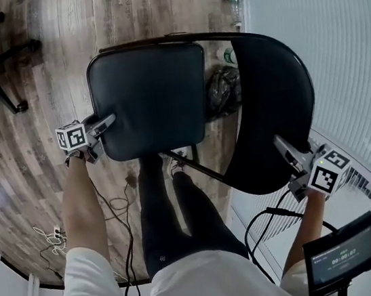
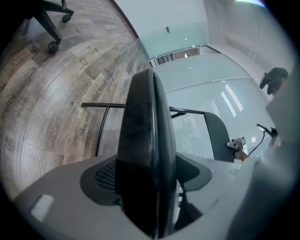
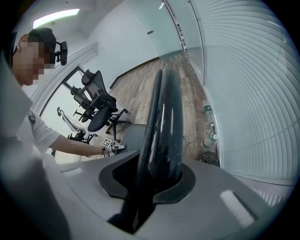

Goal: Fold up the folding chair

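Folding chair (image 1: 269,156), seat (image 1: 150,94) edge between spread left tool (image 1: 107,123), right tool (image 1: 283,144) pinching backrest (image 1: 276,83) edge

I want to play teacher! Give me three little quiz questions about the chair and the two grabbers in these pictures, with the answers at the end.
1. True or false: the left gripper is at the backrest of the folding chair.
2. What stands between the right gripper's jaws? A) the seat B) the backrest's edge C) nothing
3. Fill in: the floor under the folding chair looks like ___.

Key: 1 false, its jaws are around the seat's edge. 2 B. 3 wood.
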{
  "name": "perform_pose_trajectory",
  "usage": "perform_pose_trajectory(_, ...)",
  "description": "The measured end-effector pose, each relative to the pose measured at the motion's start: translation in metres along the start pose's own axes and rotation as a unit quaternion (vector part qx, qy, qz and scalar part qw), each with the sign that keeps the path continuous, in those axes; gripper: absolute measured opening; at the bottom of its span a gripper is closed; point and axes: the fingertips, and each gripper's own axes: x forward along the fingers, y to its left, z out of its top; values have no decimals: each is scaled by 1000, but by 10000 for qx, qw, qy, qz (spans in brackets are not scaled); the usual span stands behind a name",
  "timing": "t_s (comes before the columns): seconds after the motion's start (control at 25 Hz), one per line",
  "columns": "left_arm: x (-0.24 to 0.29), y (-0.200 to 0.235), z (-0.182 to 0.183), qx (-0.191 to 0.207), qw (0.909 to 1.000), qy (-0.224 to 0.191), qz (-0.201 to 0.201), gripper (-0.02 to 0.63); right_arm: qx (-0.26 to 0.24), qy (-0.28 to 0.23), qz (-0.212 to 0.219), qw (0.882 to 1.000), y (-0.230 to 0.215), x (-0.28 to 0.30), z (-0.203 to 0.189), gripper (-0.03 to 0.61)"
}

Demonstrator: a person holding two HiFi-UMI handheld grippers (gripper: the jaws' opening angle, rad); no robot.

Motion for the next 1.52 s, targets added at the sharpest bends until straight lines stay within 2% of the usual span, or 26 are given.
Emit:
perform_pose_trajectory(0.12,0,4,-1,52,9999,-81,130,327,-10,17,4,10000,-3,2,0,77)
perform_pose_trajectory(0.4,6,-10,-4,61,9998,186,78,313,3,40,-91,10000,-6,-4,0,75)
perform_pose_trajectory(0.6,10,-27,-1,63,9998,165,108,310,-2,53,-70,10000,-12,-9,3,72)
perform_pose_trajectory(0.96,10,-47,-3,92,9997,143,155,292,-185,371,-7,9991,-11,-11,1,83)
perform_pose_trajectory(1.28,16,-76,-4,103,9996,186,166,284,-116,292,-67,9995,-18,-19,0,86)
perform_pose_trajectory(1.52,16,-76,-4,155,9993,203,261,282,-129,281,-87,9995,-18,-21,1,86)
